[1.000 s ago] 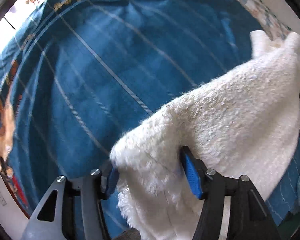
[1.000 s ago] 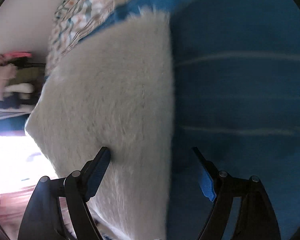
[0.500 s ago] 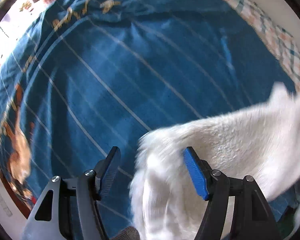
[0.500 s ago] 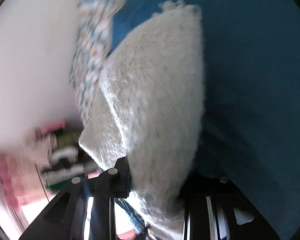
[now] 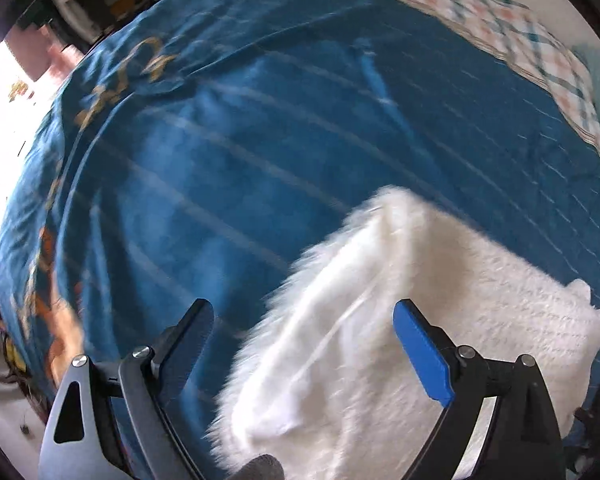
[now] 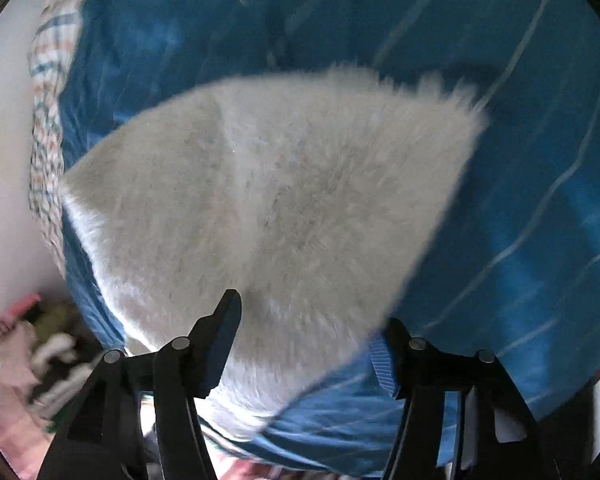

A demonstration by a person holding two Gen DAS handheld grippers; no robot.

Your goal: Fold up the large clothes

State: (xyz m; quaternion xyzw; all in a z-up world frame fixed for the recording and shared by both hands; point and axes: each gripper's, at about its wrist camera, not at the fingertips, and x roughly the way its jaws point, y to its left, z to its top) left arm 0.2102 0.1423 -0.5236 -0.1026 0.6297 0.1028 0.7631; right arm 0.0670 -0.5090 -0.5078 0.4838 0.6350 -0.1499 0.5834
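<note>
A white fluffy garment point(image 5: 440, 320) lies on the blue striped bedspread point(image 5: 240, 140). In the left wrist view my left gripper point(image 5: 304, 324) is open above the garment's left edge, holding nothing. In the right wrist view the same garment point(image 6: 280, 200) lies folded to a rounded wedge. My right gripper point(image 6: 308, 336) is open, its jaws standing wide on either side of the garment's near end, not pinching it.
A checked pillow or sheet point(image 5: 520, 40) lies along the far edge of the bed, also in the right wrist view point(image 6: 48, 100). A pile of clothes point(image 6: 48, 352) lies beside the bed at lower left. The bedspread point(image 6: 540, 200) stretches right.
My left gripper let go of the garment and opened; the garment dropped onto the bed. My right gripper, shut on the garment half a second ago, has opened and swung over it.
</note>
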